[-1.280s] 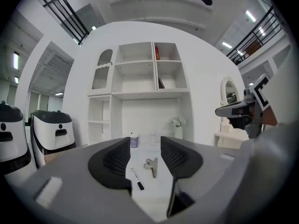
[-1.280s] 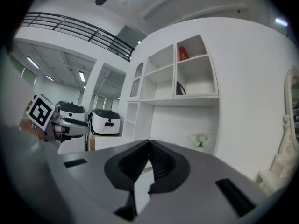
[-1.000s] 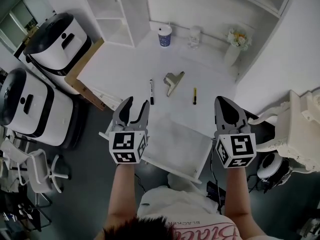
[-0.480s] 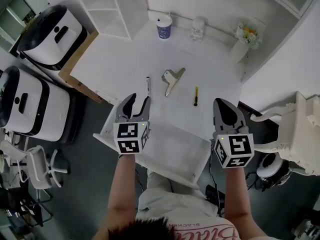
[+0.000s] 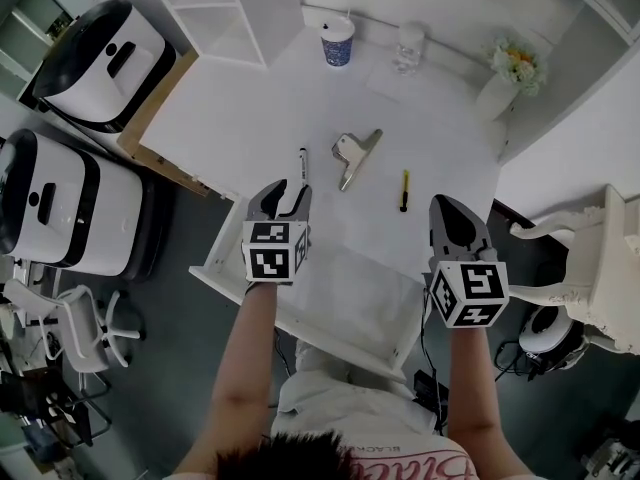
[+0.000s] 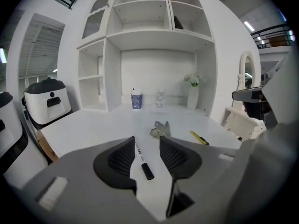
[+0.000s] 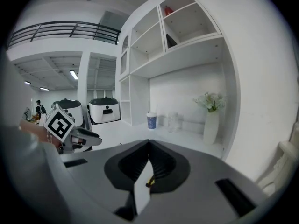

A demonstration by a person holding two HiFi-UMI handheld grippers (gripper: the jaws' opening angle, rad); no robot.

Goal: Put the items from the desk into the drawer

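On the white desk [image 5: 250, 118] lie a black-and-white marker [image 5: 303, 163], a metal clip [image 5: 357, 155] and a yellow utility knife [image 5: 404, 190]. An open white drawer [image 5: 350, 293] juts out below the desk's front edge. My left gripper [image 5: 287, 193] is open just short of the marker's near end. In the left gripper view the marker [image 6: 141, 160] lies on the desk in the gap of that gripper [image 6: 146, 141], touching neither pad; the jaws have just been closing slightly. My right gripper [image 5: 447, 203] is shut and empty over the drawer's right side, below the knife.
A blue paper cup [image 5: 337, 41], a glass jar [image 5: 410, 36] and a vase of flowers [image 5: 505, 78] stand along the desk's back. White shelves [image 5: 225, 8] rise at the back left. Two white machines [image 5: 60, 208] stand left of the desk, an ornate white chair [image 5: 590, 278] right.
Both grippers have come down toward the desk. The left one has moved forward to the marker's near end and its gap looks a little narrower. The right one barely shifts in the picture.
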